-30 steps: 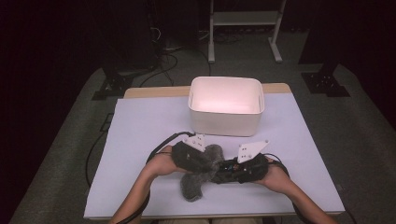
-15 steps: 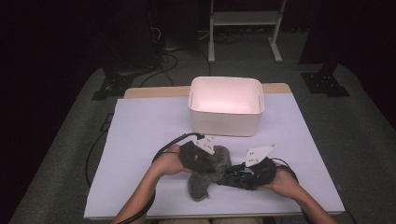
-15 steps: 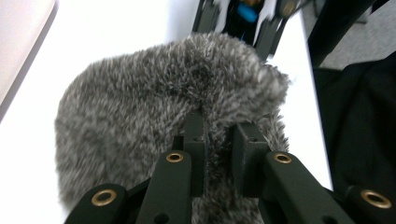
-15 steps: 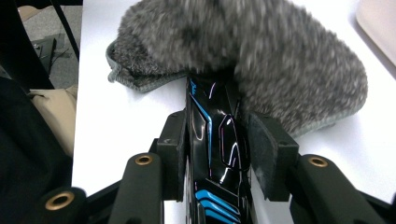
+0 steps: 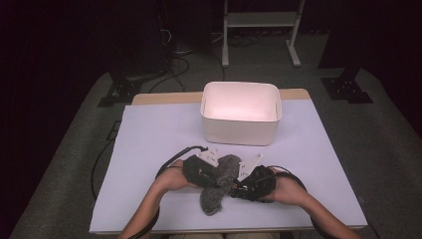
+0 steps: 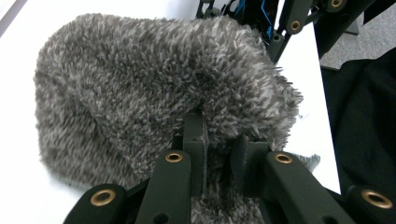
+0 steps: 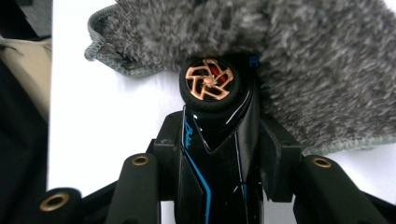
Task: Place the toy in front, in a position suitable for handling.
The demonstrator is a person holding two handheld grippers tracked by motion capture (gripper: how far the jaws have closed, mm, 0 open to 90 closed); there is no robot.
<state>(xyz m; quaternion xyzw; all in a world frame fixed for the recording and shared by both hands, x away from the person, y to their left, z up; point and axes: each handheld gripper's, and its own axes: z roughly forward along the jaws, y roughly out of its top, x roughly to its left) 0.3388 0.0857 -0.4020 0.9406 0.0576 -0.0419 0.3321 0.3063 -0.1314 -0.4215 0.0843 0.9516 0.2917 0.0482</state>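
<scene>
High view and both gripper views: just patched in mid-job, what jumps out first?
A fuzzy grey sock sits at the near edge of the white table, pinched between the jaws of the left tool. The right tool grips a glossy black toy car with a copper-spoked wheel, its nose pressed against the sock. Beyond them, toward the far edge, stands an empty white tub.

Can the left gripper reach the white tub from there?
Probably yes: bare white tabletop lies between the left gripper and the white plastic tub, though its jaws are shut on the fluffy grey cloth.
</scene>
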